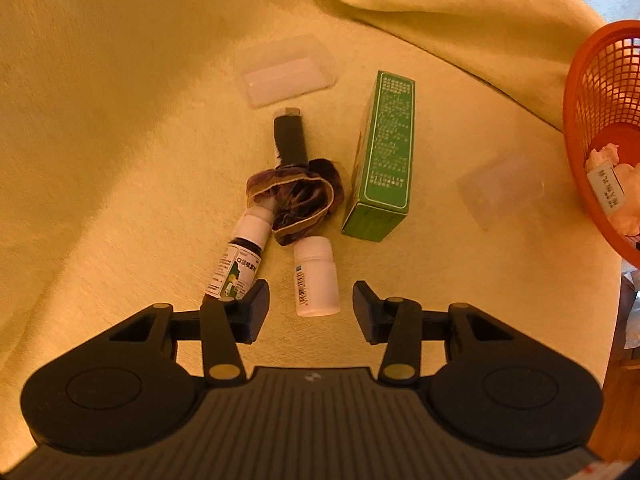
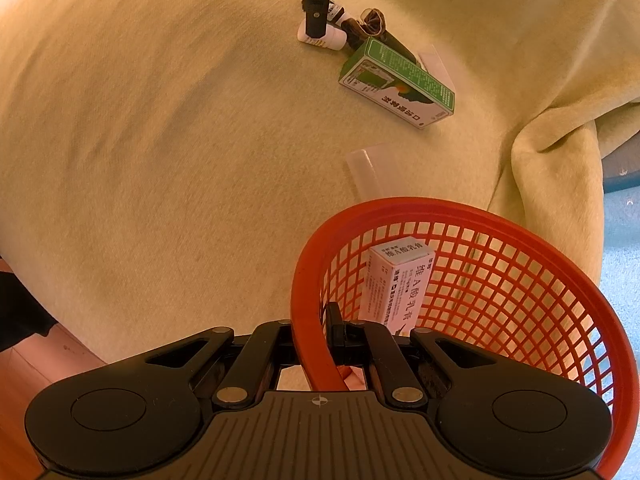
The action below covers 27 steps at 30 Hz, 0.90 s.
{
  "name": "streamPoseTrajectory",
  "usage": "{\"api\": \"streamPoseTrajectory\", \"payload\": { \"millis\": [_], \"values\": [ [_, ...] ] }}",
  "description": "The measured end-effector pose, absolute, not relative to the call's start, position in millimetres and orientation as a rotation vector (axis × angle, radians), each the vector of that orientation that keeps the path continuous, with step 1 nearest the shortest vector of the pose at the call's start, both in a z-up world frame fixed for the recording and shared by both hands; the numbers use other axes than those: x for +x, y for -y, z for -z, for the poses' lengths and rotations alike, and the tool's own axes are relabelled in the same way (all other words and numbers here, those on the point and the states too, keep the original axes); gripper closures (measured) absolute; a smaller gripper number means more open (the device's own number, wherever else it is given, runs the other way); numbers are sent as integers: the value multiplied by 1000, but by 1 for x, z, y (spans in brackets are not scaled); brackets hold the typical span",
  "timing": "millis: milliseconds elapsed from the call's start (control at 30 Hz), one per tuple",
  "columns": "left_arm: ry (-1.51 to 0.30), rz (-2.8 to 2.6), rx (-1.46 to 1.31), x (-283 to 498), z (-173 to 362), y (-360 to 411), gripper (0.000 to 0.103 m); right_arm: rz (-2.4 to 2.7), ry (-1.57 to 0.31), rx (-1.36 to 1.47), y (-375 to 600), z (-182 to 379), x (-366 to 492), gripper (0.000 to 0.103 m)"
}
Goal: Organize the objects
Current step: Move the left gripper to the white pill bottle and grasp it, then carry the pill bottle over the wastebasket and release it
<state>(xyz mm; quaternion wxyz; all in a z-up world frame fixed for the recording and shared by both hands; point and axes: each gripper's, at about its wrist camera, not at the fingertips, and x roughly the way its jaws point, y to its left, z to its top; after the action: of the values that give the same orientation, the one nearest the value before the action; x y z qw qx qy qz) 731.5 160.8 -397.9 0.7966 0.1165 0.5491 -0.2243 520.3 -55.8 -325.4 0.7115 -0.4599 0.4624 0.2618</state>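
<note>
- The left gripper (image 1: 310,308), jaws wide apart and holding nothing, straddles the small white plastic pill bottle (image 1: 316,278), which lies on the cream blanket (image 1: 120,140) with its long axis running straight out from the jaws.
- The right gripper (image 2: 316,340) is clamped on the red mesh basket (image 2: 520,264) rim at the blanket's edge, well apart from the bottle.
- Judged: the left takes it.

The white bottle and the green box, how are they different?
The white bottle is round and plain white with a barcode label; the green box is flat-sided, green and covered in print. The bottle looks shorter than the box. The bottle sits between the open left gripper's fingers; the box lies farther off. Both lie on the yellow cloth.
</note>
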Motion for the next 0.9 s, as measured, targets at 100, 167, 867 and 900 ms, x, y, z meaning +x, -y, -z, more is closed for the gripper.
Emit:
{"api": "streamPoseTrajectory", "payload": {
  "millis": [100, 167, 867, 900],
  "values": [
    [-1186, 487, 247, 734, 403, -159, 66, -580, -1026, -1019, 56, 326, 521, 102],
    [-1189, 491, 251, 735, 405, -157, 68, -580, -1026, -1019, 56, 326, 521, 102],
    [-1224, 503, 200, 737, 406, -155, 81, -577, -1024, -1021, 55, 326, 523, 102],
    [-1224, 505, 194, 737, 404, -155, 81, -577, -1022, -1022, 55, 326, 522, 102]
  ]
}}
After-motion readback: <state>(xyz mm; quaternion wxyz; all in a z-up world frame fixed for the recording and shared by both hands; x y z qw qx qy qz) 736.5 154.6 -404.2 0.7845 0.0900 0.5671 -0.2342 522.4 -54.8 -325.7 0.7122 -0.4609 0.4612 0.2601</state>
